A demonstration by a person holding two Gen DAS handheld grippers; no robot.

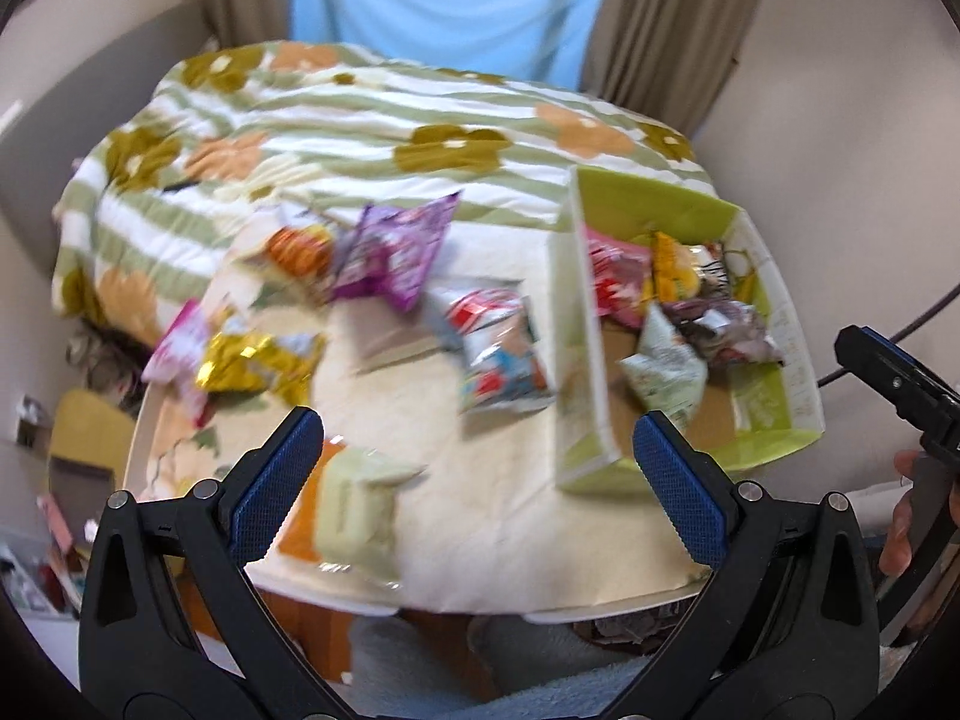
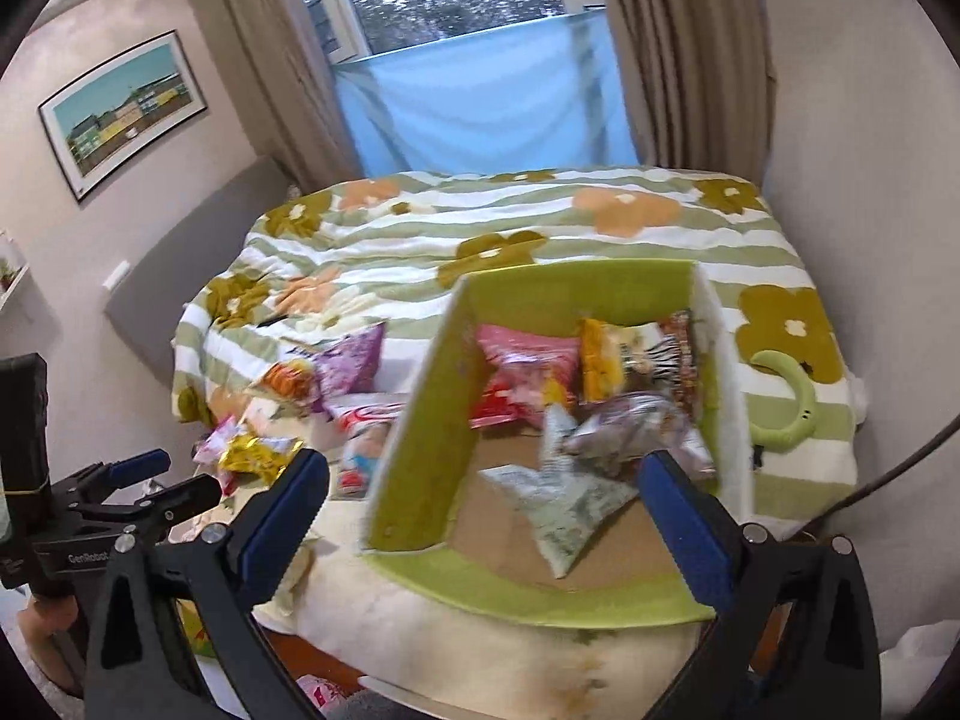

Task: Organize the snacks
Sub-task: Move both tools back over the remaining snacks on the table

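A green cardboard box (image 1: 774, 420) (image 2: 414, 438) stands on the cream table and holds several snack packs, among them a pale green pack (image 2: 555, 504) and a pink one (image 2: 528, 366). Loose packs lie on the table to its left: a purple pack (image 1: 396, 252), a red and blue pack (image 1: 498, 348), a gold pack (image 1: 252, 360) and a pale green and orange pack (image 1: 354, 510). My left gripper (image 1: 474, 480) is open and empty above the table's near edge. My right gripper (image 2: 480, 510) is open and empty over the box's near side.
A flowered green and white quilt (image 2: 540, 228) covers the bed behind the table (image 1: 480, 558). A green neck fan (image 2: 786, 402) lies on the quilt right of the box. Curtains and a window are at the back. A cable (image 2: 888, 474) runs at the right.
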